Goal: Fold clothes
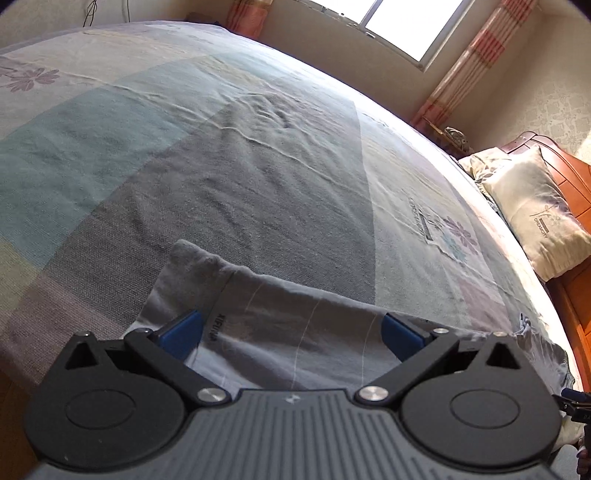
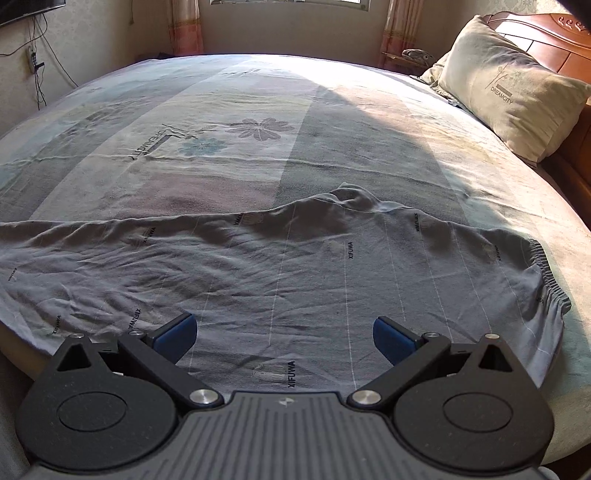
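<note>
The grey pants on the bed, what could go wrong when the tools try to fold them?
The grey pants lie wrinkled, with a bump along the far edge, so creases could get folded in. They sit near the bed's front edge and might slip off if tugged. Both the left tool and right tool are open above the cloth, so a pinch could also catch the bed sheet.

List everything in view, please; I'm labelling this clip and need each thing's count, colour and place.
Garment: one, grey with thin pale stripes, spread along the bed's near edge.
Bedsheet: one, pastel patchwork with flowers, covering the bed.
Pillow: one, beige, at the headboard.
Headboard: one, reddish wood, far right.
Curtains: pink-striped, beside the window.
Window: one, bright, far wall.
Left gripper: black, blue pads, jaws open over the garment's end.
Right gripper: same, jaws open above the garment.
</note>
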The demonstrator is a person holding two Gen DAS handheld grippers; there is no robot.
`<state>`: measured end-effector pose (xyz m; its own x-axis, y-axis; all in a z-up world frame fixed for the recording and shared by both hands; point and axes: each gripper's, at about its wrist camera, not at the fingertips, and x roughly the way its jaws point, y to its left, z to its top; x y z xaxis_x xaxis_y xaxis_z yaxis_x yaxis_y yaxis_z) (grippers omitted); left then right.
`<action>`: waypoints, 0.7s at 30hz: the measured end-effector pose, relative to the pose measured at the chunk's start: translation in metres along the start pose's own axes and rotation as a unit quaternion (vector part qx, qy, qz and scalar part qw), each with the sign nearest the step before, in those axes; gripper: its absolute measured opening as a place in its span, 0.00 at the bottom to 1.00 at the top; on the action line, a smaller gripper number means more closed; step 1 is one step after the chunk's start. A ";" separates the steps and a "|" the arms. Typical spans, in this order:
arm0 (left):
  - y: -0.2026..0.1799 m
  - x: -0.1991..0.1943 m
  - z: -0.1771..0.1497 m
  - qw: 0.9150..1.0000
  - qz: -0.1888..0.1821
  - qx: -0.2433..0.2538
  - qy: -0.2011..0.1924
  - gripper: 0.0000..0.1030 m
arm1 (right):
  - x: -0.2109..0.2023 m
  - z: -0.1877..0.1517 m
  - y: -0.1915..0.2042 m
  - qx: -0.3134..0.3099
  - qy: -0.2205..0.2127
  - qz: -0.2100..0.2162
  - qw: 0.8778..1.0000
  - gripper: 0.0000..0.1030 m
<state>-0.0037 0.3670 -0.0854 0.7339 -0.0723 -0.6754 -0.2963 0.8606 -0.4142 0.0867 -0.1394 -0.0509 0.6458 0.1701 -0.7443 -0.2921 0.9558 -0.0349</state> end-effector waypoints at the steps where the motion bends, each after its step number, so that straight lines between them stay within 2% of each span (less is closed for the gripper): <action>1: -0.002 -0.005 -0.003 1.000 0.004 0.005 0.004 0.99 | 0.001 0.000 -0.001 0.003 0.000 -0.002 1.000 1.00; 4: -0.006 -0.024 -0.011 1.000 0.016 0.019 0.010 0.99 | 0.004 0.002 -0.001 0.008 0.003 0.002 1.000 1.00; 7: -0.007 -0.047 -0.009 1.000 0.018 0.019 0.003 0.99 | 0.003 0.009 0.012 -0.017 -0.006 0.022 1.000 1.00; 12: 0.008 -0.072 0.017 1.000 -0.002 -0.004 -0.010 0.99 | -0.004 0.025 0.049 -0.063 -0.032 0.067 0.995 1.00; 15: 0.016 -0.065 0.037 0.999 -0.030 -0.023 0.001 0.99 | -0.006 0.031 0.068 -0.075 -0.039 0.093 0.992 1.00; 18: 0.015 -0.043 0.049 0.998 -0.039 -0.034 0.018 0.99 | -0.009 0.035 0.086 -0.086 -0.044 0.115 0.989 1.00; 21: 0.011 -0.018 0.051 0.995 -0.080 -0.046 0.033 0.99 | -0.010 0.026 0.087 -0.093 -0.032 0.108 0.989 1.00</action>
<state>0.0113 0.4036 -0.0467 0.7358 -0.2409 -0.6329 -0.2350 0.7857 -0.5722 0.0736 -0.0514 -0.0291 0.5965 0.3858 -0.7038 -0.5489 0.8359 -0.0070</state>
